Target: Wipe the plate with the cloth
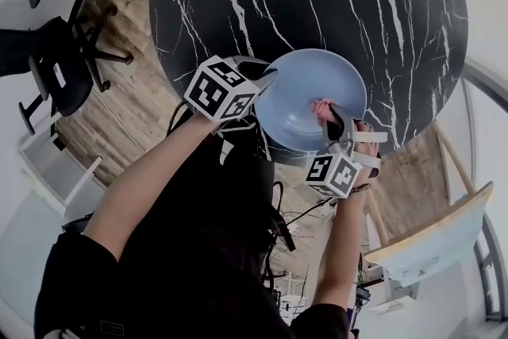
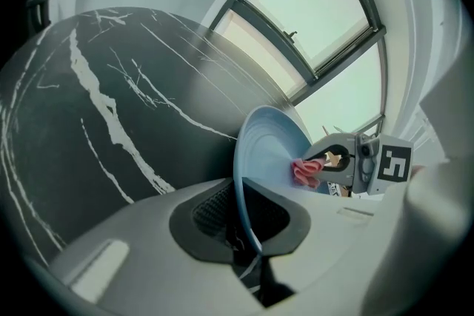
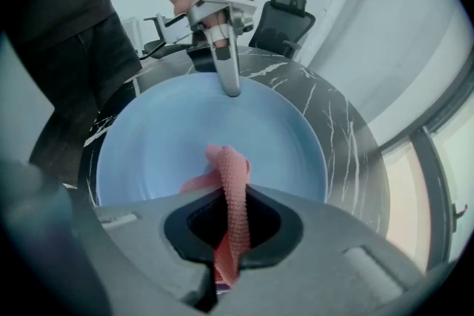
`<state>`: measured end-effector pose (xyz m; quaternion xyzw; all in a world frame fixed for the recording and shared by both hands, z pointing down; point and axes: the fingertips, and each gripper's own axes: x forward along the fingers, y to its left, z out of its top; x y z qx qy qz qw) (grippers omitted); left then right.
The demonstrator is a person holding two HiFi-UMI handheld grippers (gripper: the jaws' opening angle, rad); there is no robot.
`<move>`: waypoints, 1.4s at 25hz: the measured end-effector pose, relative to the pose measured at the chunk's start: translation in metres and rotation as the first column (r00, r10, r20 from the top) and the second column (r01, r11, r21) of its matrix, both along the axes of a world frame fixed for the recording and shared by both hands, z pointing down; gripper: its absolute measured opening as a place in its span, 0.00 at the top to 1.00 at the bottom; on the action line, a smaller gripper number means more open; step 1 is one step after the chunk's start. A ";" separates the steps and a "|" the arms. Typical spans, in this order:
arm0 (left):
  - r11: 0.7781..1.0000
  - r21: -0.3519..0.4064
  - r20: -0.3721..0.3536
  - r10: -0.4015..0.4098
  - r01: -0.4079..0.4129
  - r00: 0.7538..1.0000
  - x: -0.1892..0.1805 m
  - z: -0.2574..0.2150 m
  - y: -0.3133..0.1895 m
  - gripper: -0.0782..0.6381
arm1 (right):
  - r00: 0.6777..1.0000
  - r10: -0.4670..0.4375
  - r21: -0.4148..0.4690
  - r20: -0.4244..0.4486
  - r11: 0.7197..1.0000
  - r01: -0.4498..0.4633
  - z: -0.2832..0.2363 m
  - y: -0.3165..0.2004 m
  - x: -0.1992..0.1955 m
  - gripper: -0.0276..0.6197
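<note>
Black marble with white veins forms the round table, and the plate hangs tilted over its six o'clock edge, lifted off the surface. At the left, the left tool is clenched on the rim of the pale blue plate at about nine o'clock in the head view, and its own view shows the rim pinched edge-on between the jaws. Near the plate's middle, slightly toward four o'clock, the pink cloth presses against the inner face. The right tool comes in from five o'clock, clamped on that cloth, a bunched strip of which pokes out ahead of its jaws.

Wiping looks under way rather than finished. The cloth covers only a small patch near the centre. No dirt or wet streak shows, so I cannot tell how much is cleaned. The outer band and rim probably remain.
</note>
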<state>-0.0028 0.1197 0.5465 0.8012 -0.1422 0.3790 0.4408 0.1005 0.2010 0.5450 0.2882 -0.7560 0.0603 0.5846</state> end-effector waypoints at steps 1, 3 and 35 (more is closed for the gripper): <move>1.000 0.002 0.000 0.000 0.000 1.000 0.000 0.000 0.000 0.85 | 1.000 0.007 0.007 -0.007 1.000 -0.007 0.000 -0.007 0.004 0.95; 1.000 0.001 -0.002 -0.002 0.002 1.000 0.001 0.000 0.001 0.85 | 1.000 0.022 0.025 -0.017 0.999 -0.022 0.000 -0.021 0.010 0.95; 0.985 -0.008 -0.066 -0.170 0.170 0.983 -0.023 -0.074 -0.004 0.76 | 0.405 0.468 0.057 0.785 0.597 -0.800 -0.188 -0.038 0.020 0.94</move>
